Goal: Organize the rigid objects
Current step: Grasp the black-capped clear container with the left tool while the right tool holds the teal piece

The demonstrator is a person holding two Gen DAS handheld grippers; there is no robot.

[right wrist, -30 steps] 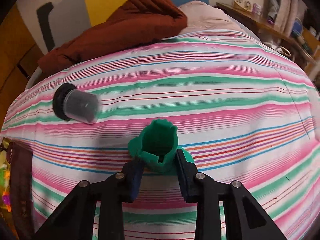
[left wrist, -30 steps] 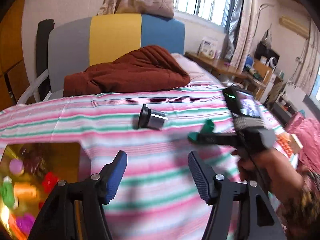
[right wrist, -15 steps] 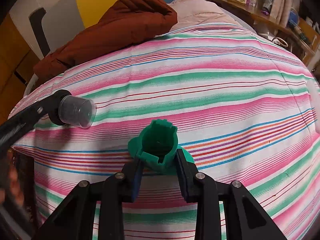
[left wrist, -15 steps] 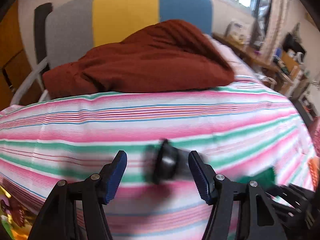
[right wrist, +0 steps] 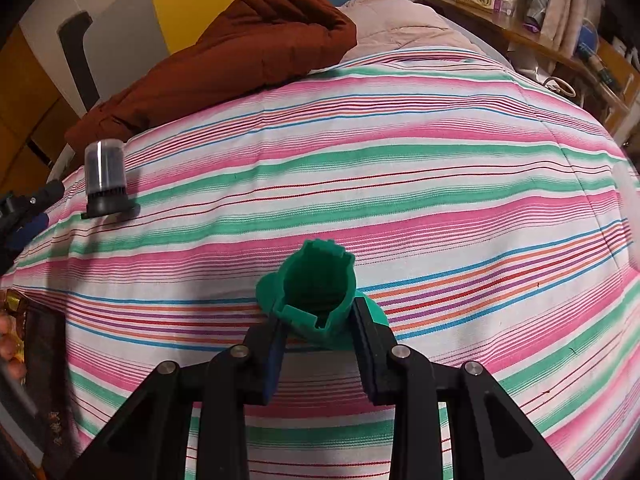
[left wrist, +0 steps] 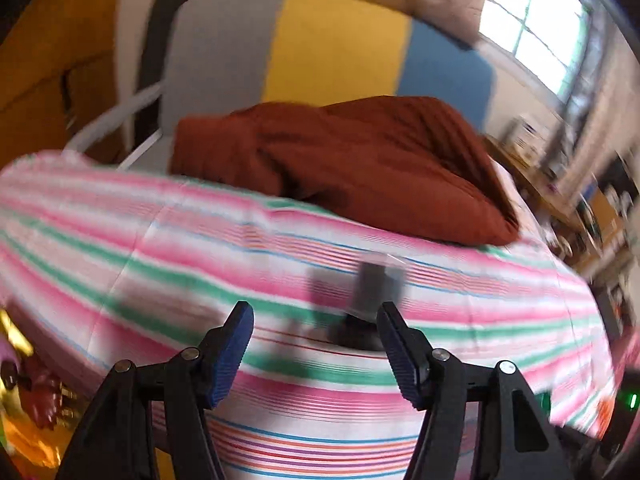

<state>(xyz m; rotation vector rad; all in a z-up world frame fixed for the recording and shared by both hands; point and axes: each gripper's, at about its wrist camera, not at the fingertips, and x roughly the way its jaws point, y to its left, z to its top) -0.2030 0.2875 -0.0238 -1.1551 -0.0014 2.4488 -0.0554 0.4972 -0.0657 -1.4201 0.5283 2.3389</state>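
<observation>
The right tool [right wrist: 316,340] is clenched on a green plastic piece [right wrist: 314,292] above the striped bed [right wrist: 440,184]; the left tool [left wrist: 316,340], released, frames an upright clear-capped canister [right wrist: 106,180], likely to grab it.

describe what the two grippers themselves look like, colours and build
Both match. The left gripper has black angular plastic linkage arms joined by round silver pivot screws, ending in two dark blue ribbed pads. The right gripper has the same black frame and silver screws, with blue pads on the inner faces of its jaws. No cables, markings or sleeves show on either.
</observation>
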